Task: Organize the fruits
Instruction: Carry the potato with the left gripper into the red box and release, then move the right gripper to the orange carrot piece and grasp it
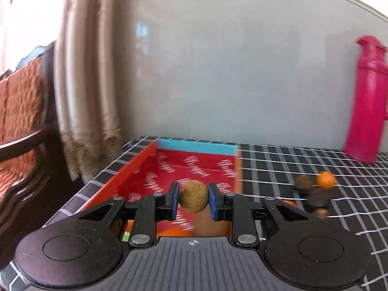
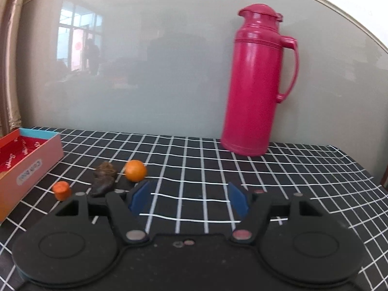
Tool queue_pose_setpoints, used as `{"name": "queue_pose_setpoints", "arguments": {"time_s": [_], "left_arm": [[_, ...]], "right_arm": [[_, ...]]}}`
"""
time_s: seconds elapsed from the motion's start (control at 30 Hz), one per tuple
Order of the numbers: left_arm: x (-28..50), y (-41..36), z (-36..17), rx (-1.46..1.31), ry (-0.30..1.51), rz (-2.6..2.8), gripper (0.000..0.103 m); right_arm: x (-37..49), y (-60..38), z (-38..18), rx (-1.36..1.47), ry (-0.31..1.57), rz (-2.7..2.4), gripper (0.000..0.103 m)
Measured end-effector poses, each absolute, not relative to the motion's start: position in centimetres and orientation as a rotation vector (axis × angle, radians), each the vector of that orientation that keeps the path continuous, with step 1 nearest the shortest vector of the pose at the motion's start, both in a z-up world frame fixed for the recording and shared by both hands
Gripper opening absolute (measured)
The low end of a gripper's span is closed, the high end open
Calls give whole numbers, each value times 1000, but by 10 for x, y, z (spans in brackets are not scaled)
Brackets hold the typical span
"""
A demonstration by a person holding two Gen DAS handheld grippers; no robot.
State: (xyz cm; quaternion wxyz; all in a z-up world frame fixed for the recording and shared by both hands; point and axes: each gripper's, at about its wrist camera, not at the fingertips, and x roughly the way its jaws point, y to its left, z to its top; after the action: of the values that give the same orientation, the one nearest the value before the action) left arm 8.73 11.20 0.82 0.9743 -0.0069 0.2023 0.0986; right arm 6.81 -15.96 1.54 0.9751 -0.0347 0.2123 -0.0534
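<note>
My left gripper [image 1: 193, 200] is shut on a round brown fruit [image 1: 194, 196] and holds it above the open red box [image 1: 194, 163]. Orange pieces lie in the box below the fingers. In the right wrist view the box [image 2: 26, 162] sits at the left edge. My right gripper [image 2: 189, 197] stands open over the checked cloth with nothing between its blue pads. Just left of it lie a small orange fruit [image 2: 135, 170], a dark brown wrinkled fruit [image 2: 104, 178] and a short orange chunk [image 2: 61, 190]. The same pile [image 1: 315, 191] shows blurred in the left wrist view.
A tall pink thermos jug [image 2: 254, 82] stands at the back of the table against a grey glossy wall; it also appears at the right in the left wrist view [image 1: 366, 101]. A black cloth with white grid [image 2: 218, 169] covers the table. Curtain [image 1: 82, 72] and chair lie left.
</note>
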Motion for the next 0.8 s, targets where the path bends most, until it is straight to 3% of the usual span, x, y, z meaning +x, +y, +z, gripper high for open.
{"name": "queue_pose_setpoints", "arguments": {"time_s": [0.27, 0.3, 0.33, 0.4, 0.6, 0.67, 0.73, 0.8], "left_arm": [[89, 139, -8, -35, 446, 268, 26], [88, 140, -9, -35, 444, 270, 37], [87, 141, -10, -39, 438, 273, 60], [84, 142, -9, -35, 420, 277, 74], [76, 147, -6, -29, 400, 276, 76], [72, 148, -4, -23, 385, 282, 82], [66, 146, -1, -12, 364, 287, 96], [61, 144, 1, -1, 351, 285, 96]], "right_arm": [[77, -138, 14, -64, 426, -63, 70], [78, -133, 14, -64, 423, -51, 70], [78, -129, 13, -68, 422, -41, 70], [79, -119, 12, -82, 421, -22, 70], [79, -105, 14, -102, 418, 4, 70], [80, -103, 15, -103, 418, 6, 71], [80, -102, 15, -104, 418, 8, 71], [80, -100, 14, -110, 420, 13, 71]]}}
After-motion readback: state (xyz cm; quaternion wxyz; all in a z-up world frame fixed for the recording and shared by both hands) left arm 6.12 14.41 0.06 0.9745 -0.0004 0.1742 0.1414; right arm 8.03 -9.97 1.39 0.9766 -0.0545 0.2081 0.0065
